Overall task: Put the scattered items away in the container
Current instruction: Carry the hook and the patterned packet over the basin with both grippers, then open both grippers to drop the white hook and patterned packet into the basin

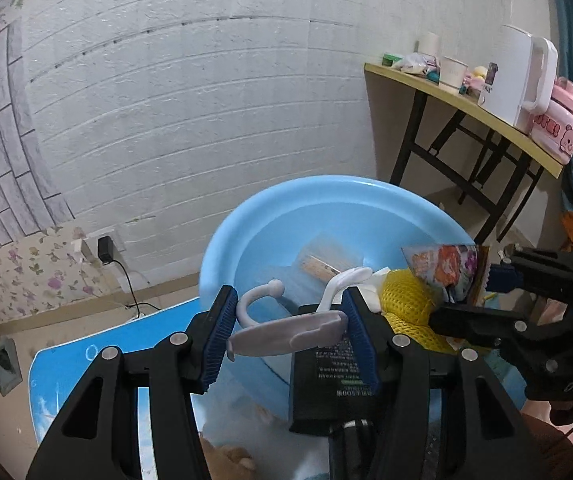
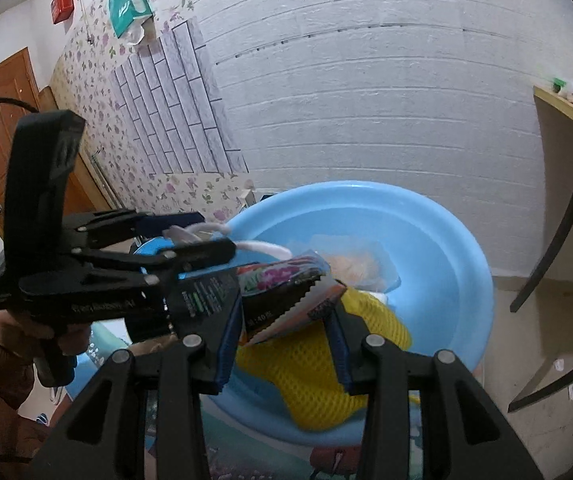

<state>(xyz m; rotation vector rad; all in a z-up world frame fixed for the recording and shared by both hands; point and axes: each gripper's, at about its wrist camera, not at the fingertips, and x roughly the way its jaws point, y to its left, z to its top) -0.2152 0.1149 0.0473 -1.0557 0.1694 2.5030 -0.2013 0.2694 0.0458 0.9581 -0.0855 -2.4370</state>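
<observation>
**Mia:** What is the left gripper [image 1: 286, 330] holding?

**Sam:** Its two blue pads are pinching a white plastic hook [image 1: 286, 332]. There is a black power brick [image 1: 326, 376] in there too, lying along the right pad. I can't tell how firmly the brick is held.

**Mia:** And the right gripper [image 2: 286, 336]?

**Sam:** It is pinching a shiny snack packet [image 2: 286, 296] with a zigzag edge. The packet sticks up and forward from the pads.

**Mia:** Where do they go?

**Sam:** Into the big blue basin [image 1: 246, 216]. Both grippers are right over its near edge. A yellow mesh bag [image 2: 318, 376] hangs over that edge, half in and half out. A clear packet [image 2: 350, 264] lies further inside.

**Mia:** So how should they drop the things?

**Sam:** I think each hand should move a bit further in, past the rim, and go lower before letting go. The hook is light and curvy, so it could bounce out if it falls from high up. The brick is heavy and may have a cord, so it is better to set it down gently.

**Mia:** Could the hands bump?

**Sam:** Yes, they are very close. One should let go first, then the other. The mesh bag may also need a push so it slides all the way in.
</observation>
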